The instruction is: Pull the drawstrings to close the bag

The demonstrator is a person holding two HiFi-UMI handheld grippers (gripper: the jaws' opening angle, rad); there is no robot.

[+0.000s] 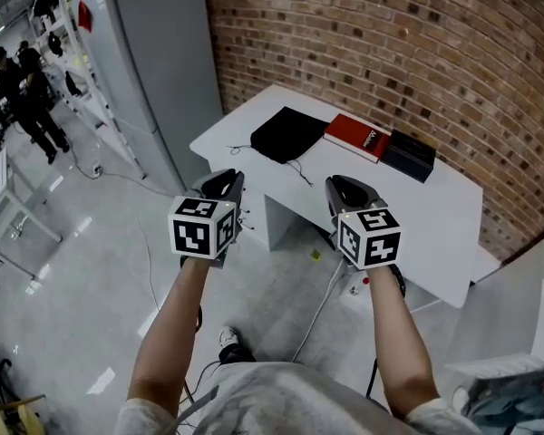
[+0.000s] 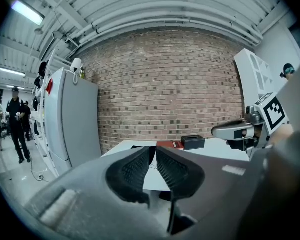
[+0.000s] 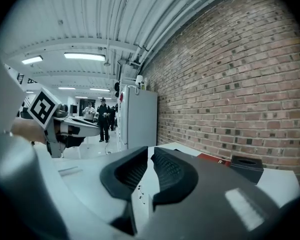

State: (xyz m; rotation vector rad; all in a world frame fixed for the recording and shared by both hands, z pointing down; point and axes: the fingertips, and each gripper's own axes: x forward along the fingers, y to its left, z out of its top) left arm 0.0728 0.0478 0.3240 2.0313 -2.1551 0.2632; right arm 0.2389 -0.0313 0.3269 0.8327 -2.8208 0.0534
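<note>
A black drawstring bag (image 1: 287, 134) lies flat on the white table (image 1: 435, 216), with thin cords (image 1: 299, 172) trailing from it toward the near edge. Both grippers hover short of the table, over the floor, and point at it. My left gripper (image 1: 225, 181) is to the left of the bag's near side and my right gripper (image 1: 344, 187) to its right. The jaws of the left gripper (image 2: 153, 151) stand almost together with nothing between them. The right gripper (image 3: 150, 154) looks the same, empty. In the left gripper view the fingers hide most of the bag.
A red book (image 1: 356, 137) and a black box (image 1: 408, 155) lie on the table behind the bag, close to the brick wall. A tall grey fridge (image 1: 154, 71) stands left of the table. Cables run over the floor below. People (image 1: 23, 89) stand far off to the left.
</note>
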